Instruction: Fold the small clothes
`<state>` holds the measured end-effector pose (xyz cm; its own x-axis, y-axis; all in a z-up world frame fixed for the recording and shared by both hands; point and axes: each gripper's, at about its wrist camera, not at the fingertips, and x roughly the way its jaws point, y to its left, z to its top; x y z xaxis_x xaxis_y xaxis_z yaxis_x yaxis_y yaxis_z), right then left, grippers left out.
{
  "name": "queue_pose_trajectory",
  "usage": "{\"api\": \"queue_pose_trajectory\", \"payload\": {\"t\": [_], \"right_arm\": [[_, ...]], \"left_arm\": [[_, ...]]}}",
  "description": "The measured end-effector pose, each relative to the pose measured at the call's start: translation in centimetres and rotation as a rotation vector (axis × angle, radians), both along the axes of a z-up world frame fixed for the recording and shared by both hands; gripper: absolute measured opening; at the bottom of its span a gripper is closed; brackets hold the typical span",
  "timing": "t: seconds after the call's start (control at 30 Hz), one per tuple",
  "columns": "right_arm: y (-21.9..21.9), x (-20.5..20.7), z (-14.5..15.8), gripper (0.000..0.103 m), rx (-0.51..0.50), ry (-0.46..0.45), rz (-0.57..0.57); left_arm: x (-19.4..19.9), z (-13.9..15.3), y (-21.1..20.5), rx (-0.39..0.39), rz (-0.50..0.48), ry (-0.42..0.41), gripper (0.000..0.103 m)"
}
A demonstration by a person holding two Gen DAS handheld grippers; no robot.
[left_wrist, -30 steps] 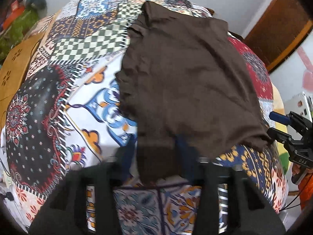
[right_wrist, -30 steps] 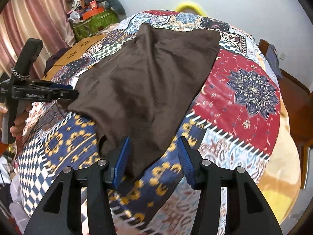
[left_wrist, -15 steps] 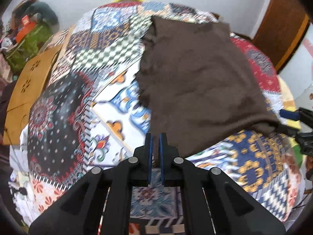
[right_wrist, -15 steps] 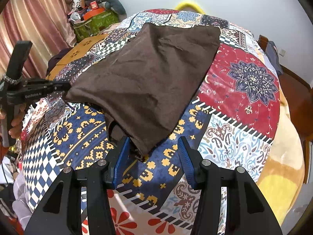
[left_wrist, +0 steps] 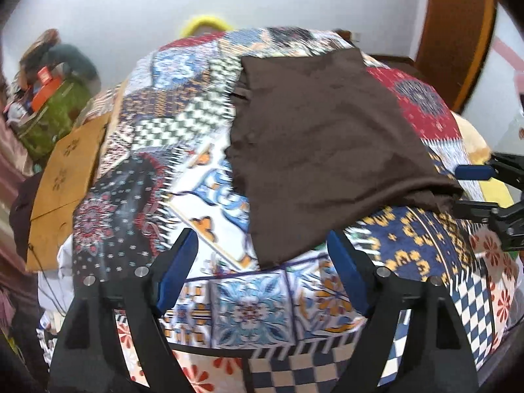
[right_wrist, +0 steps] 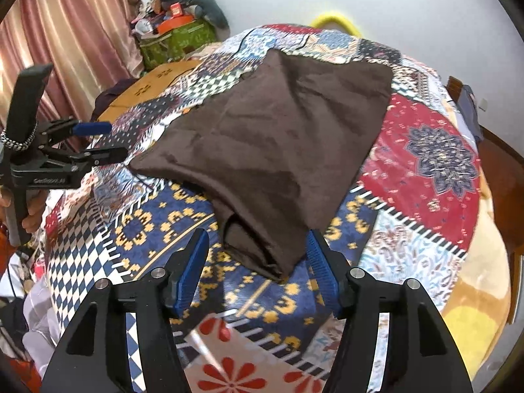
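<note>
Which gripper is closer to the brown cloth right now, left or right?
Right, though narrowly. The right gripper has open jaws straddling the folded near corner of the brown cloth. The left gripper, its jaws just opened, sits at the other near corner, clear of it.

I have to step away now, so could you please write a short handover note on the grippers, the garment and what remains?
Left gripper: open, its fingers just spread, nothing pressed between them.
Right gripper: open, just widened; the cloth's near corner lies between its fingers, ungripped.
Brown garment: lies doubled over on the patchwork bedspread, layered edges at the near corner.
Done: at least one fold.
Left: probably another fold, then smoothing.
</note>
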<state>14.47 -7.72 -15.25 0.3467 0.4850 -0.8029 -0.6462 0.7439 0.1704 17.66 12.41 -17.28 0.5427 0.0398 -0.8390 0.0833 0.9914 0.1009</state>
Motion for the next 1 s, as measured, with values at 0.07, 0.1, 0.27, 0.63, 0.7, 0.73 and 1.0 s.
{"api": "queue_pose_trajectory", "payload": {"t": [0.07, 0.1, 0.27, 0.63, 0.7, 0.73, 1.0], "right_arm": [[0.8, -0.1, -0.7, 0.058, -0.021, 0.003, 0.019], [1.0, -0.1, -0.9, 0.058, -0.033, 0.003, 0.026], [1.6, 0.5, -1.6, 0.058, -0.049, 0.010, 0.040], [2.8, 1.8, -2.8, 0.034, -0.054, 0.034, 0.070], [3.2, 1.9, -2.8, 0.026, -0.065, 0.023, 0.080], [3.4, 2.0, -2.8, 0.021, -0.076, 0.012, 0.083], [2.8, 3.2, -2.4, 0.009, -0.050, 0.008, 0.072]], "left_arm": [[0.5, -1.1, -0.9, 0.019, -0.029, 0.036, 0.081], [0.7, -1.7, -1.3, 0.030, -0.038, 0.049, 0.081], [2.2, -3.3, -2.2, 0.061, -0.045, 0.050, 0.082], [6.3, -4.6, -3.5, 0.114, -0.153, 0.057, 0.092], [7.0, -4.7, -3.4, 0.096, -0.162, 0.058, 0.091], [7.0, -4.7, -3.6, 0.096, -0.166, 0.056, 0.090], [7.4, -4.0, -4.9, 0.124, -0.231, 0.032, 0.060]]}}
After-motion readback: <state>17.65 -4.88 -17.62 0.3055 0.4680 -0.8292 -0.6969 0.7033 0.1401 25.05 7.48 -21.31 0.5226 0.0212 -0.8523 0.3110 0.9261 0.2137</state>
